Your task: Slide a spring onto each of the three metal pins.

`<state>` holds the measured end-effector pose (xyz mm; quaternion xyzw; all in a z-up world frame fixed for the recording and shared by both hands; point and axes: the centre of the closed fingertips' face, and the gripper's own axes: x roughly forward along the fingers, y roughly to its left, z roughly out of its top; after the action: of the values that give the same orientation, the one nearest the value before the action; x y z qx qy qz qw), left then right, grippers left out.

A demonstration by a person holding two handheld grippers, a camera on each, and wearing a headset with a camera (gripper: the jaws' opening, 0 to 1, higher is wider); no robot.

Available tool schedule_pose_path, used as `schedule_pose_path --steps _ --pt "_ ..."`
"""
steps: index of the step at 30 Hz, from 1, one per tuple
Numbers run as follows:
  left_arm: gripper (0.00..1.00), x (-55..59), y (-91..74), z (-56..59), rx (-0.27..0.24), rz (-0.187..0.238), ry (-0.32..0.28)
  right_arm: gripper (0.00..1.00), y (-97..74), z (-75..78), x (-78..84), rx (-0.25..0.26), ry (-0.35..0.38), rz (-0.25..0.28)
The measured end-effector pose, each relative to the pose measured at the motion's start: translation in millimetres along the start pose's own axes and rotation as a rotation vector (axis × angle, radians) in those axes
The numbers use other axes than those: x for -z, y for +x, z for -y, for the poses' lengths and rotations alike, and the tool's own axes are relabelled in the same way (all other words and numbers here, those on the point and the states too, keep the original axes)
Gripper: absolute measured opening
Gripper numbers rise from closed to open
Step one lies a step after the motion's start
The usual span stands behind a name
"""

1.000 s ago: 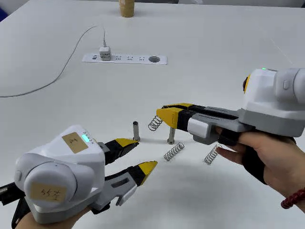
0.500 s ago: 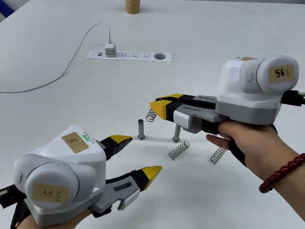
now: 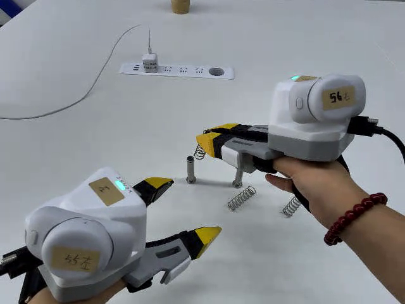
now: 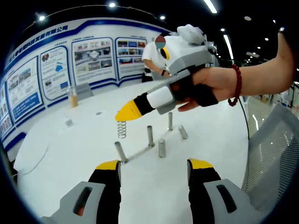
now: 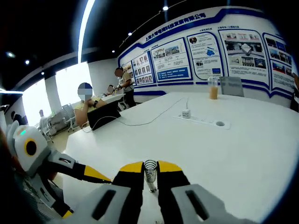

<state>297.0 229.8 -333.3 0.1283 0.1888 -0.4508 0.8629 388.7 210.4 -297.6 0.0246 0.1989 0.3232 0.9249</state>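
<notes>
A white table carried a power strip at 12 o'clock. A cable ran off from it toward 10 o'clock, and a cup stood at the far edge. Poster boards lined the wall behind the table.

The right gripper came in from 3 o'clock, held level above the table. Its jaws were closed on a spring, which hung upright below the yellow tips. In the right gripper view the spring sat clamped between the two jaws.

A pin stood upright at 7 o'clock of the held spring, apart from it. A second pin stood upright at 4 o'clock of the spring, partly behind the right gripper's body. The spring was on neither pin.

Two loose springs lay flat on the table at 4 o'clock of the pins, one near the second pin and the other farther out toward 3 o'clock.

The left gripper was at 7 o'clock of the pins. Its jaws were spread wide with nothing between them, and they pointed toward the pins.
</notes>
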Motion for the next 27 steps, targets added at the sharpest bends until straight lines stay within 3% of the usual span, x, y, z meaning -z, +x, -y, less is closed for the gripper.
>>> schedule_pose_path --steps 17,27 --pt "0.65 6.7 0.5 -5.5 -0.021 -0.009 -0.038 0.11 12.0 -2.9 3.9 -0.007 -0.022 -0.020" --pt "0.65 6.6 0.5 -6.1 -0.022 -0.008 -0.041 0.11 18.4 -11.8 2.1 -0.007 -0.139 -0.045"
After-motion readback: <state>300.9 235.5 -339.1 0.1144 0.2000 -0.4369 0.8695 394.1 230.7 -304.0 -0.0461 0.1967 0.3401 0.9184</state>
